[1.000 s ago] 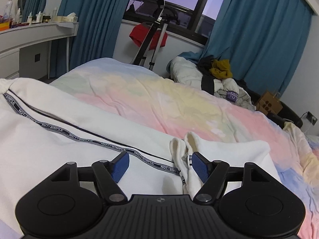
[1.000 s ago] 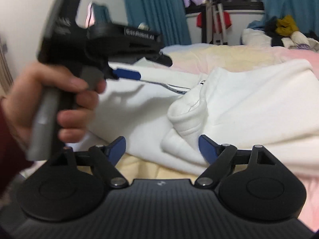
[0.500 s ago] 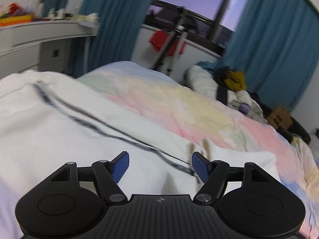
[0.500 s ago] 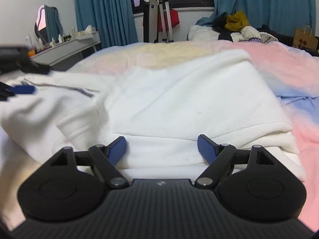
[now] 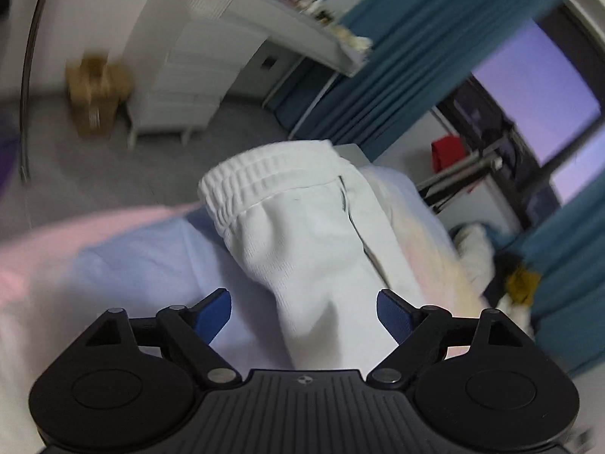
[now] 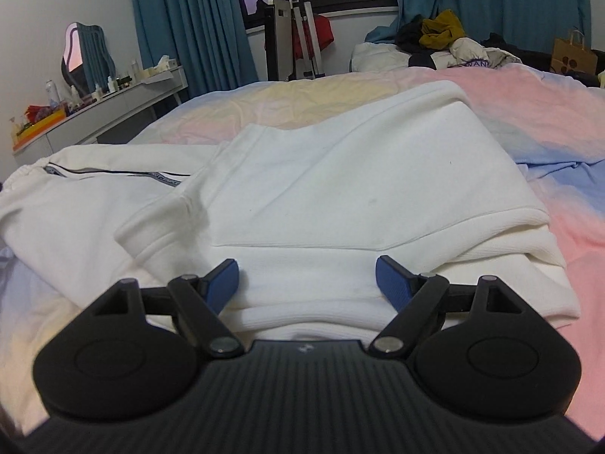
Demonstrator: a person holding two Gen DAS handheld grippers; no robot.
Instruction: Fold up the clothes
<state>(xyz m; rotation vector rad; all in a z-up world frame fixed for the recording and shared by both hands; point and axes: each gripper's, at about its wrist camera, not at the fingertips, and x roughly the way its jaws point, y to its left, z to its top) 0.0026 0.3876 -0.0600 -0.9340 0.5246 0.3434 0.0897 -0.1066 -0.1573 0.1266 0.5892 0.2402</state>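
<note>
The left gripper [image 5: 303, 310] stood wide open and held nothing; a white sleeve [image 5: 298, 223] with a ribbed cuff lay on the bed [image 5: 124, 265] and ran down between its blue fingers [image 5: 212, 312], though contact could not be told through the blur. The right gripper [image 6: 307, 283] was likewise wide open and empty, with the hem of the white sweatshirt [image 6: 340, 189] lying between its fingers. A printed stripe [image 6: 166, 178] crossed the sweatshirt, its lettering too small to read.
</note>
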